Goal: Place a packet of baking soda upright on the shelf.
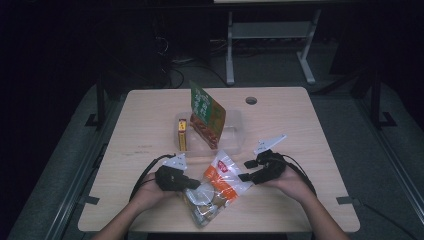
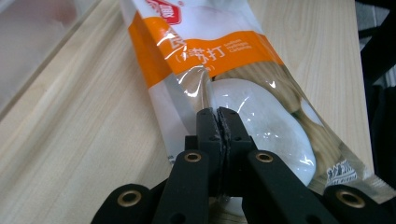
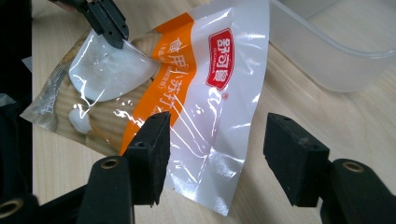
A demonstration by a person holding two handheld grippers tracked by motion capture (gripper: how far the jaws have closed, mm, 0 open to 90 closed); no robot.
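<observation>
Left gripper view shows the left gripper point(image 2: 218, 122) pinching the light, slippery orange-and-white plastic snack bag point(image 2: 224, 70) at its crinkly film; the right gripper point(image 3: 217, 154), jaws parted, hovers at the bag's three o'clock edge.

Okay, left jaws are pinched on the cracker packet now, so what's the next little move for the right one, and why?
Probably ease the right gripper forward and close it on the packet's white end. Its jaws stand open, with the orange-and-white cracker packet lying between them but unpinched, while the left gripper is shut on the clear end. A second grip would let both hands lift it toward the clear plastic bin.
</observation>
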